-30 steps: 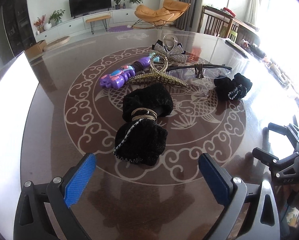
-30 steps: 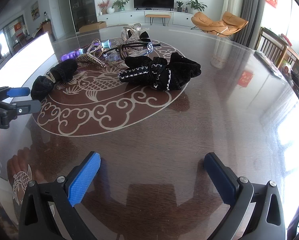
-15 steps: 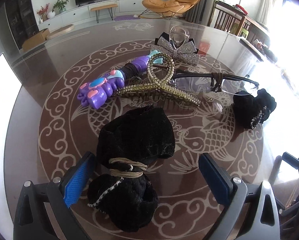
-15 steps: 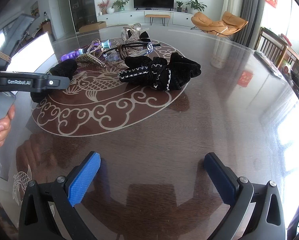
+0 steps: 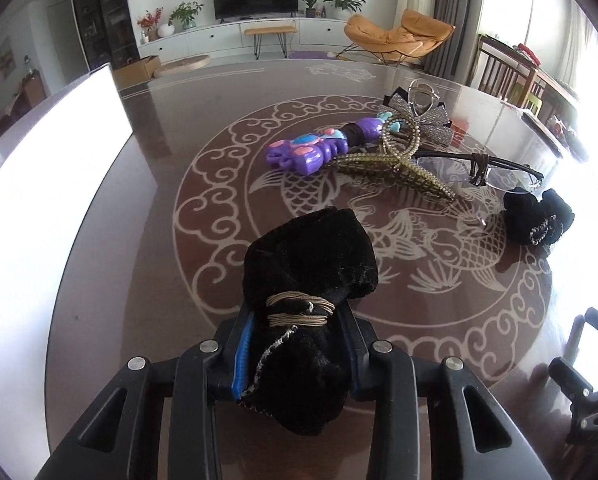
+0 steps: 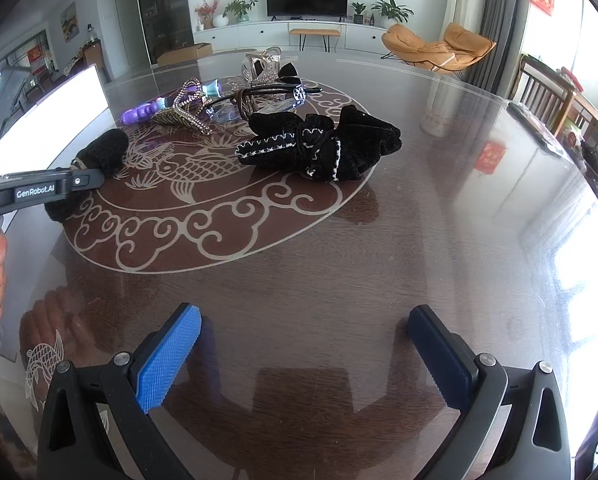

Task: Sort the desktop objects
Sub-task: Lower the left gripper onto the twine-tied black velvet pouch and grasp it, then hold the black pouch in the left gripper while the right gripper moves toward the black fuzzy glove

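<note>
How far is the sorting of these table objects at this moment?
Nothing looks sorted yet. In hand: the left gripper has just been closing and now pinches the black velvet bow. Left: the purple toy, pearl hair claw, glasses, rhinestone bow and second black bow. The right gripper is open.

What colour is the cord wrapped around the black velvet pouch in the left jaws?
Tan, a brownish beige cord; the left wrist view shows it best.

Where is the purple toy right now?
In the left wrist view the purple toy lies on the table, middle far side, touching the beaded hair claw to its right.
</note>
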A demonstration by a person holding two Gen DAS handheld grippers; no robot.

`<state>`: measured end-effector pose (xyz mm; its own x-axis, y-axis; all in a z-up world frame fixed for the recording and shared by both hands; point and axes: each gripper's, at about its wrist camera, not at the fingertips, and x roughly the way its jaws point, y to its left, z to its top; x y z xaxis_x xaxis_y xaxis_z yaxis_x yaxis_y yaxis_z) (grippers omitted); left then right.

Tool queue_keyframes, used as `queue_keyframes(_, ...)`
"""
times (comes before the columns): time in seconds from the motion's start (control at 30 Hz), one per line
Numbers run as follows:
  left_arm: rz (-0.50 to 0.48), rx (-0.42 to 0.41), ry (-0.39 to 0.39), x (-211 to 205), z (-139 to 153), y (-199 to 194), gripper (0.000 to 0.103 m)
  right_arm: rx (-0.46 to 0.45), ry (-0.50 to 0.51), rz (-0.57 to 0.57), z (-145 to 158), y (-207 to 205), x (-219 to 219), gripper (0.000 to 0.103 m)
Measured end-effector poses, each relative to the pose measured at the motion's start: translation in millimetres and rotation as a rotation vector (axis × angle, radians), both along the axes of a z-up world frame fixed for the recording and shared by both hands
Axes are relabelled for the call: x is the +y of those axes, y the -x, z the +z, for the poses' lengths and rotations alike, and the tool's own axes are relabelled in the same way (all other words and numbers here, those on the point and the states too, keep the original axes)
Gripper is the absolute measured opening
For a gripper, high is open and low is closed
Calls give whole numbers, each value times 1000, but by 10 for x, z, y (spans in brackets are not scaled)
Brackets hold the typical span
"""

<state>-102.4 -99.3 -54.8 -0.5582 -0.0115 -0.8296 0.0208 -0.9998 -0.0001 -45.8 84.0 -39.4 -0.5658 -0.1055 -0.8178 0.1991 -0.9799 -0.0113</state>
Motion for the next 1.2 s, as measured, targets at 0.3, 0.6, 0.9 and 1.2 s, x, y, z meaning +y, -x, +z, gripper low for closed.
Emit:
queue_keyframes(0.3, -4, 58, -47, -230, -49, -269, 44, 1, 0, -3, 22, 0, 16, 103)
queue_keyframes(0.6, 12, 55, 4, -141, -93, -230, 84, 1, 0, -3, 20, 1, 16, 103)
queue_keyframes(0.9, 20, 22, 9, -143, -144, -186, 103, 1, 0, -3, 19, 3, 15, 103)
queue_keyframes(1.2, 20, 22, 9, -141, -145, -188, 103, 1, 0, -3, 18, 4, 14, 103)
